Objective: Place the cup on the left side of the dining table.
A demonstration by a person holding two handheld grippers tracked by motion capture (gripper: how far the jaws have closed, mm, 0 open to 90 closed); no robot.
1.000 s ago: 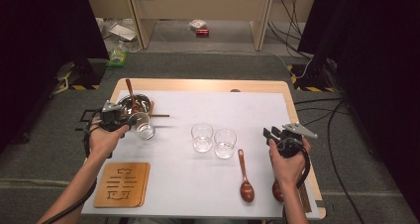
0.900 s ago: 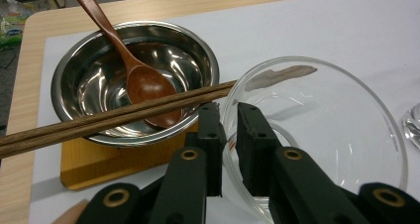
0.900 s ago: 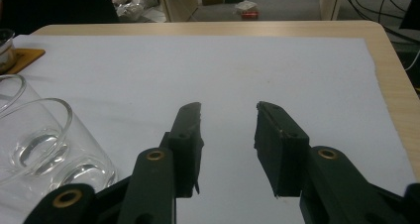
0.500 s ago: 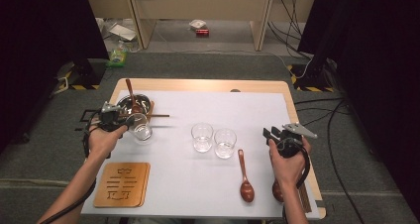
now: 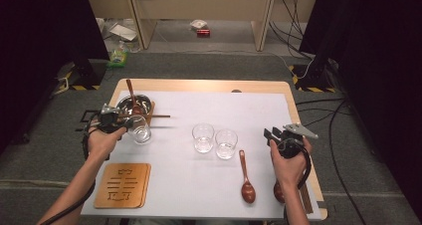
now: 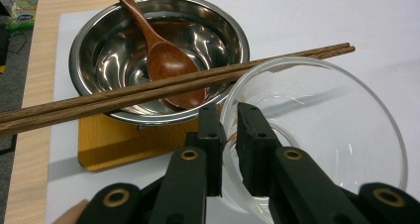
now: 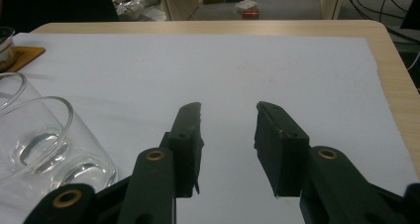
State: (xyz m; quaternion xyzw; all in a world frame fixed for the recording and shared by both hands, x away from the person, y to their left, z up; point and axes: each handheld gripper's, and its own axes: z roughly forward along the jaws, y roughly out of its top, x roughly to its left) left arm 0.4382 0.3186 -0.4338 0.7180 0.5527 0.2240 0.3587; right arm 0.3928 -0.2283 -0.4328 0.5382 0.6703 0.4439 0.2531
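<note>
Two tools are at work. From above, the left tool (image 5: pixel 130 123) holds a glass tumbler (image 5: pixel 141 130) beside the steel bowl (image 5: pixel 133 104); its own view shows the jaws pinching the tumbler's rim under the chopsticks (image 6: pixel 148 87). The right tool (image 7: pixel 228 130) hovers spread, empty, above the bench (image 5: pixel 259 88).

A steel bowl (image 5: pixel 133 104) on a wooden coaster holds a spoon (image 5: pixel 132 98); chopsticks (image 5: pixel 158 116) lie across its rim. Two glasses (image 5: pixel 214 140), another spoon (image 5: pixel 246 178) and a wooden trivet (image 5: pixel 123 184) sit apart.
</note>
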